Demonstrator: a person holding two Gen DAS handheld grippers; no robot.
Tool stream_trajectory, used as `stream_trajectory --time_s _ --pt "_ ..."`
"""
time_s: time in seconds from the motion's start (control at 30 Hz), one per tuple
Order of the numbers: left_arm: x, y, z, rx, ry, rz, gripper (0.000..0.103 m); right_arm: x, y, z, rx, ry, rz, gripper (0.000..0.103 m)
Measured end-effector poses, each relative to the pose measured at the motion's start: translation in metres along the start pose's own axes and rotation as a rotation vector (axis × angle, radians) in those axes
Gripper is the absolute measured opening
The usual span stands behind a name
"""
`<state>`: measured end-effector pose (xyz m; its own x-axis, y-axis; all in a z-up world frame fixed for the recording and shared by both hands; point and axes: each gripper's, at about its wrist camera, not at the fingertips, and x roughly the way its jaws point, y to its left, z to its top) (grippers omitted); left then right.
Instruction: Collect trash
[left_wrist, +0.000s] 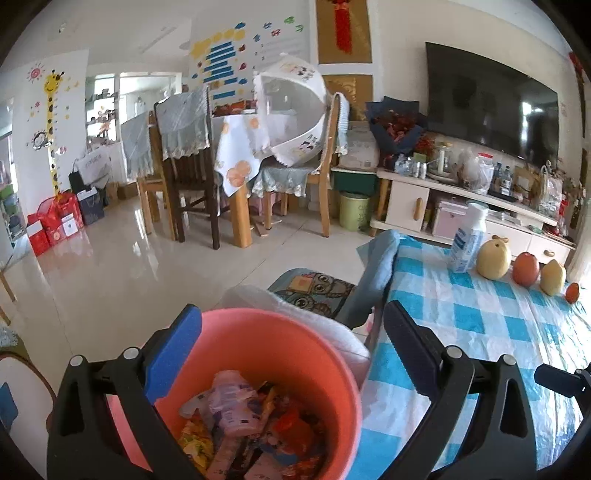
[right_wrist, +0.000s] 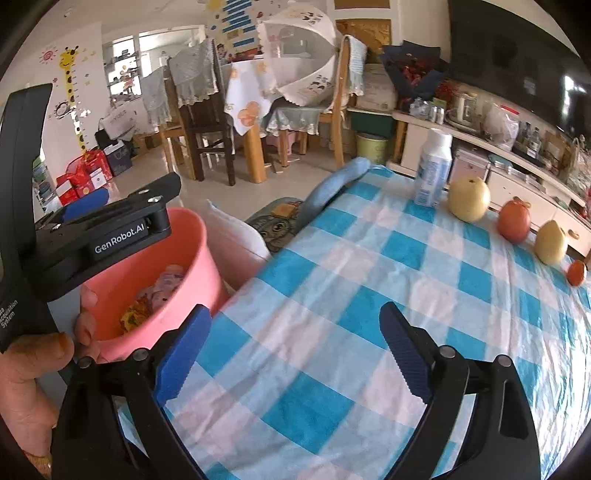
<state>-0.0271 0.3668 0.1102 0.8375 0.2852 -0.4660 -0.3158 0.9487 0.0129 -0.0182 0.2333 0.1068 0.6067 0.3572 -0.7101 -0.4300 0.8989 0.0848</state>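
Tablecloth (right_wrist: 332, 295) in blue checks spreads bare before me; I judge collecting nearly done, one bottle (right_wrist: 434, 166) perhaps left. Left of it, one pink bin (left_wrist: 295, 350) holds wrappers (left_wrist: 240, 417). At the far right edge stand four fruits, from pear (right_wrist: 469, 199) to tangerine (right_wrist: 577, 272). My left gripper (left_wrist: 291, 350) gapes over the bin; my right gripper (right_wrist: 295, 350) gapes, holding nothing.

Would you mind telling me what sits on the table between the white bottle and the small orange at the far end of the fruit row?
Three fruits: a yellow pear, a red-orange fruit, then a smaller yellow fruit; both views show it.
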Motion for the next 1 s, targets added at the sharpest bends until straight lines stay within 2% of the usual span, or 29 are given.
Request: stream_trajectory --time_s 0.3,0.63,1.0 --pt "-0.010 -0.040 -0.003 0.054 -0.029 -0.054 0.099 -0.019 -0.025 -0.020 0.019 0.002 -0.060 0.092" --pt "-0.022 -0.081 -0.011 0.097 -0.022 -0.121 0.099 -0.048 -0.073 -0.043 0.072 -0.016 -0.146 0.092" --pt "-0.038 -0.142 -0.029 0.193 -0.005 -0.211 0.099 -0.077 -0.123 -0.069 0.127 -0.033 -0.226 0.092"
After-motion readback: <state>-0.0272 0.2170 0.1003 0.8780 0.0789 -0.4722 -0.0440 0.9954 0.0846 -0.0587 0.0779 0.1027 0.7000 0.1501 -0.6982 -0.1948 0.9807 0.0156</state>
